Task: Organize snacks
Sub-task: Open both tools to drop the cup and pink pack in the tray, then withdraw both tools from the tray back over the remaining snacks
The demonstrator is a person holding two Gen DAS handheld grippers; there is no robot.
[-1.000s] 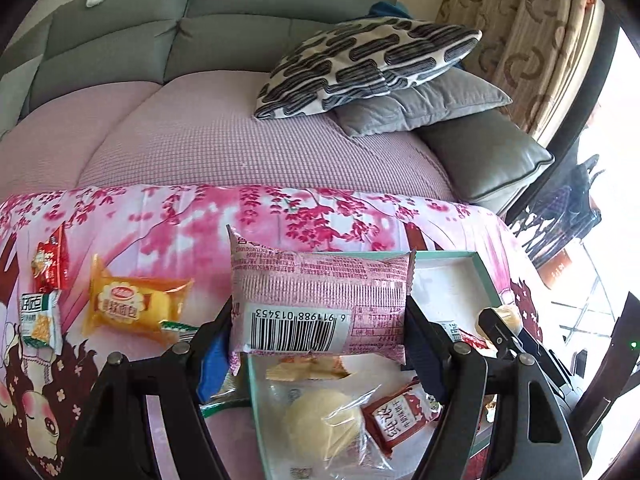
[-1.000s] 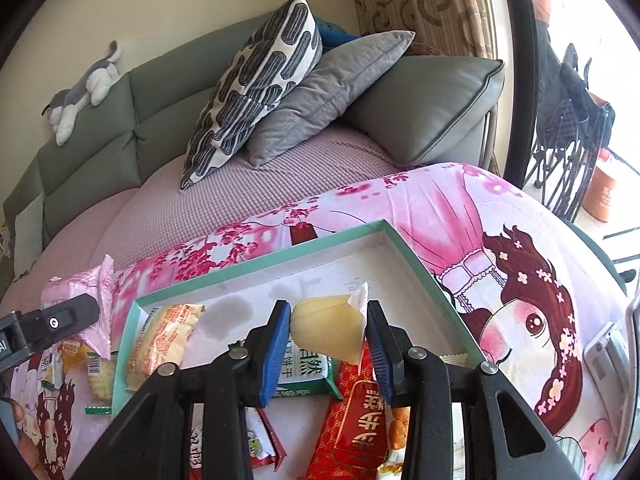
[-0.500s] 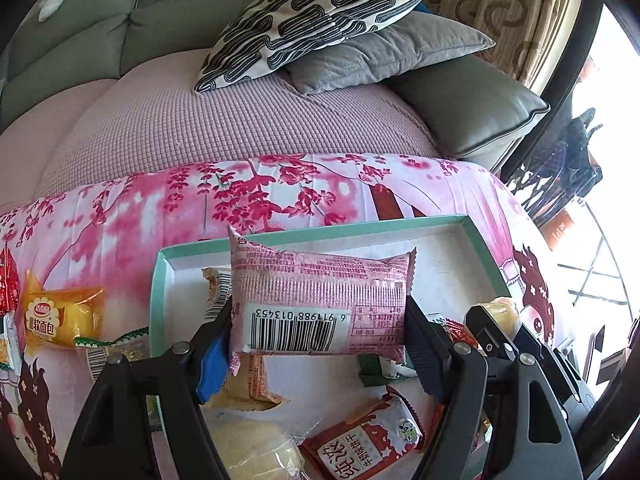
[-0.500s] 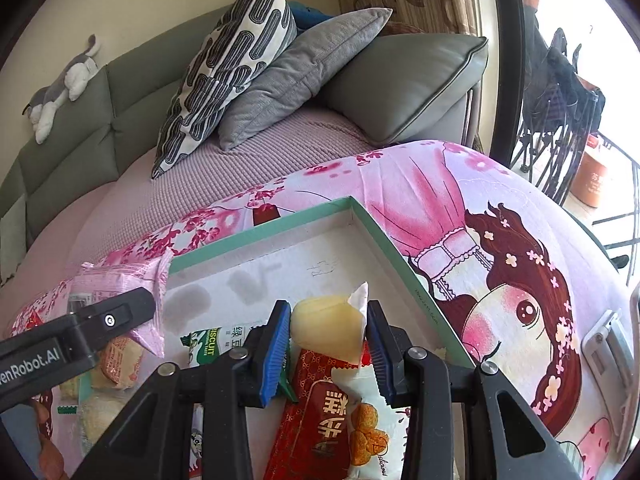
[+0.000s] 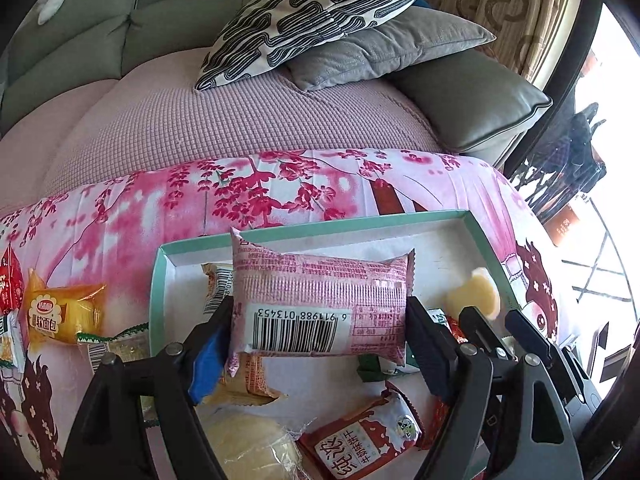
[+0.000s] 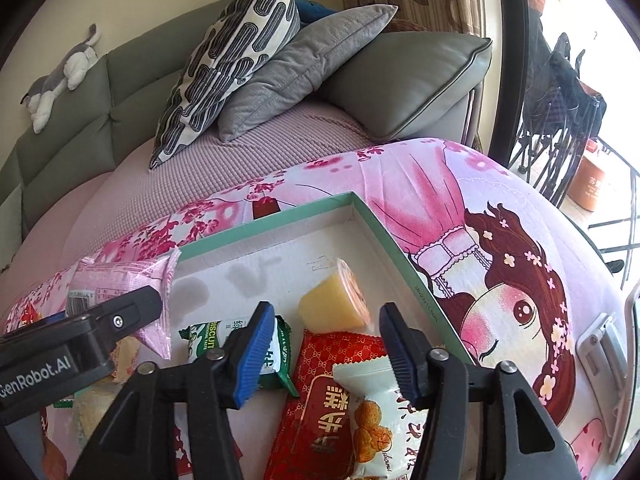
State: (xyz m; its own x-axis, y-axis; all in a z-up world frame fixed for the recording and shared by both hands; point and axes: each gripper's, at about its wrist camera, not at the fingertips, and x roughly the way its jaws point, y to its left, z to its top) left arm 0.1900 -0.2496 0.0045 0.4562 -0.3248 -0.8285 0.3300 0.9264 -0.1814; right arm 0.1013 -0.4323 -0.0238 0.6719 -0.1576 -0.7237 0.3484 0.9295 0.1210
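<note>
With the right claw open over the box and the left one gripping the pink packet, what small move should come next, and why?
Probably lower the left claw slightly and open it. It holds the pink packet above the green box, where the jelly cup already lies free of the open right claw. Bare box floor shows beyond the packet.
</note>
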